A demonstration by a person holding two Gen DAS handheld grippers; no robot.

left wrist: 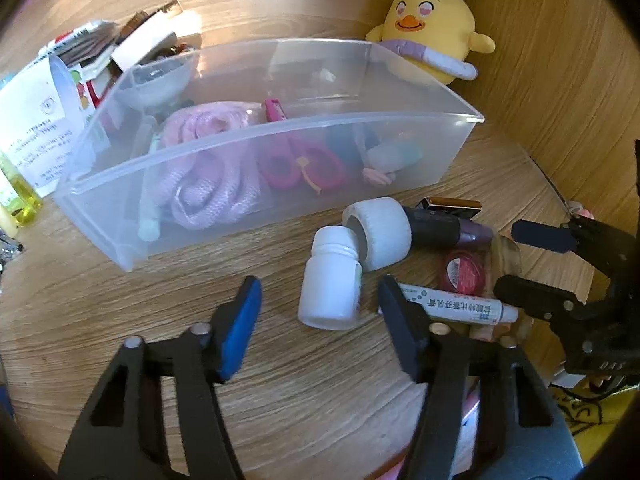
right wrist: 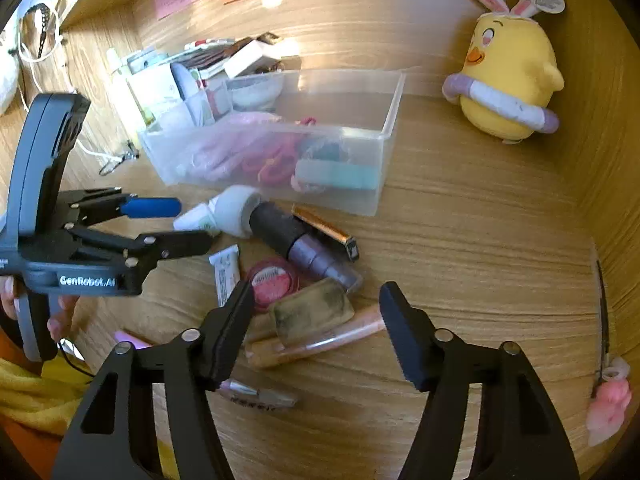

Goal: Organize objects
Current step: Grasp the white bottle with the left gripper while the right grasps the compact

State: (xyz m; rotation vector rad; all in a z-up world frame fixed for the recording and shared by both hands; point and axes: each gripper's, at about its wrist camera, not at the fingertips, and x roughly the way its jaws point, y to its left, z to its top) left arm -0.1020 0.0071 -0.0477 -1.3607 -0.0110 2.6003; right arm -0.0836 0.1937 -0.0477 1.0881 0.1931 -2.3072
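Left wrist view: my left claw [left wrist: 320, 300] stands with its fingers wide apart and holds nothing. The white bottle [left wrist: 331, 280] lies on its side on the table [left wrist: 120, 300], straight ahead and between the two fingers, just short of the pads. Its long axis runs nearly along my line of reach, neck pointing away toward the clear bin [left wrist: 256, 148], base toward me. The neck touches the white cap end of a dark tube [left wrist: 400, 232]. A white marker-like tube [left wrist: 456, 305] lies crosswise just beside my right-hand finger. My right claw [left wrist: 532, 256] enters from the right side, fingers apart, empty.

Right wrist view: my right claw [right wrist: 316, 324] is also spread and empty, hovering over the flat brownish case [right wrist: 312, 312] and the peach tubes [right wrist: 320, 340] nearer my edge of the table. The left claw [right wrist: 176, 224] sits beside the white bottle [right wrist: 196, 216].

Judgement: the left claw is the nearer one for the bottle. Fingers would close across its width, so a short advance suffices; risk is nudging the touching dark tube. The bin lies beyond, toward the far edge.
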